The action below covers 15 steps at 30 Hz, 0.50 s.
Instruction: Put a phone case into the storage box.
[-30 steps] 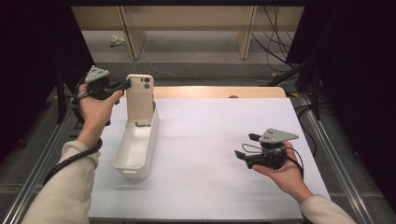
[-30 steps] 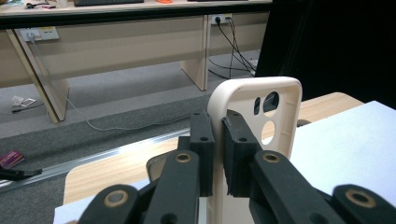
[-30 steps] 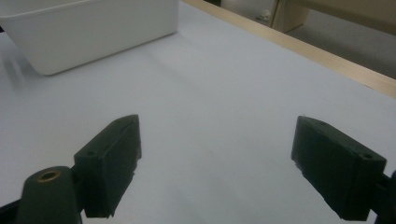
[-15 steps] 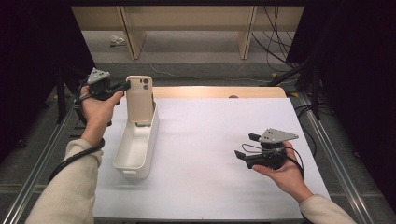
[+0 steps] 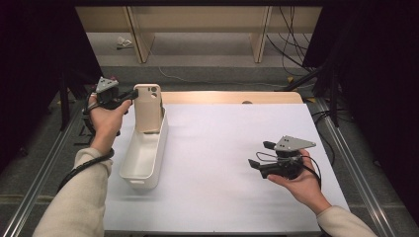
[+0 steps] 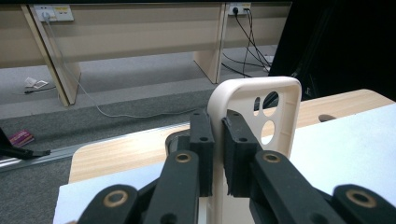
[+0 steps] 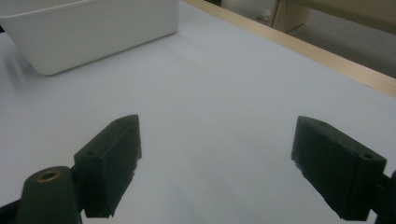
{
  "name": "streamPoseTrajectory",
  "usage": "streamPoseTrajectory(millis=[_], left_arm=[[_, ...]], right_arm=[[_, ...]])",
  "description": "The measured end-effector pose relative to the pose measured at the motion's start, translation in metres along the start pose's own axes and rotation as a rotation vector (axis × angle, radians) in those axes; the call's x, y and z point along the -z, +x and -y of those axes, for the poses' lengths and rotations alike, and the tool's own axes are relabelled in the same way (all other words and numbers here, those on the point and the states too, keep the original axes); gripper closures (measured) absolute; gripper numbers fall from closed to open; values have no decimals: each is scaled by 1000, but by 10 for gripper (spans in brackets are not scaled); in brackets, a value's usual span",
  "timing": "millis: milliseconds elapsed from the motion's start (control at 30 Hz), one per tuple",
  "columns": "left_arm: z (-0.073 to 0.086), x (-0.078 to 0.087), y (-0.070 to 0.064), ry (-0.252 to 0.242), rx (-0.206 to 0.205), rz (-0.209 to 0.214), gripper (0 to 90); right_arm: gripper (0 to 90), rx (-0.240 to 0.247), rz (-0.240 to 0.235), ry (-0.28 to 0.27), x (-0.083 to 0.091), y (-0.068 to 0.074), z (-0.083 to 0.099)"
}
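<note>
A beige phone case stands upright at the far end of a white bin on the left of the table. My left gripper is shut on the case's upper left edge; in the left gripper view its jaws pinch the case rim at the gripper tips. My right gripper hovers over the white sheet at the right, open, with nothing between its jaws. In the right gripper view the gripper faces bare sheet, with the bin farther off.
A white sheet covers most of the wooden table. Metal rails run along both table sides. Beyond the far edge lie a grey floor, cables and wooden furniture legs.
The left hand and gripper have shifted slightly with the case, which stays upright in the bin. The right gripper has not moved.
</note>
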<state>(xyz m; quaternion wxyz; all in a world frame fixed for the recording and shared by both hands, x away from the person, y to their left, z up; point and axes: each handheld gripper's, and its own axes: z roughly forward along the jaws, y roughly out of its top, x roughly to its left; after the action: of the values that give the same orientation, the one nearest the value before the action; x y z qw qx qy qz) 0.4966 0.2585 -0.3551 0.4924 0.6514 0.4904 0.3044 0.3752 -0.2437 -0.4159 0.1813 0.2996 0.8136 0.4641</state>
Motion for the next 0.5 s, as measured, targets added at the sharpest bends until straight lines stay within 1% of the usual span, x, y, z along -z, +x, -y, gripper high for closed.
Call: streamPoseTrajectory(millis=[500], left_arm=[[8,-10,0,18,6,1,831]], right_arm=[[167,1,-2,0,0,0,0]])
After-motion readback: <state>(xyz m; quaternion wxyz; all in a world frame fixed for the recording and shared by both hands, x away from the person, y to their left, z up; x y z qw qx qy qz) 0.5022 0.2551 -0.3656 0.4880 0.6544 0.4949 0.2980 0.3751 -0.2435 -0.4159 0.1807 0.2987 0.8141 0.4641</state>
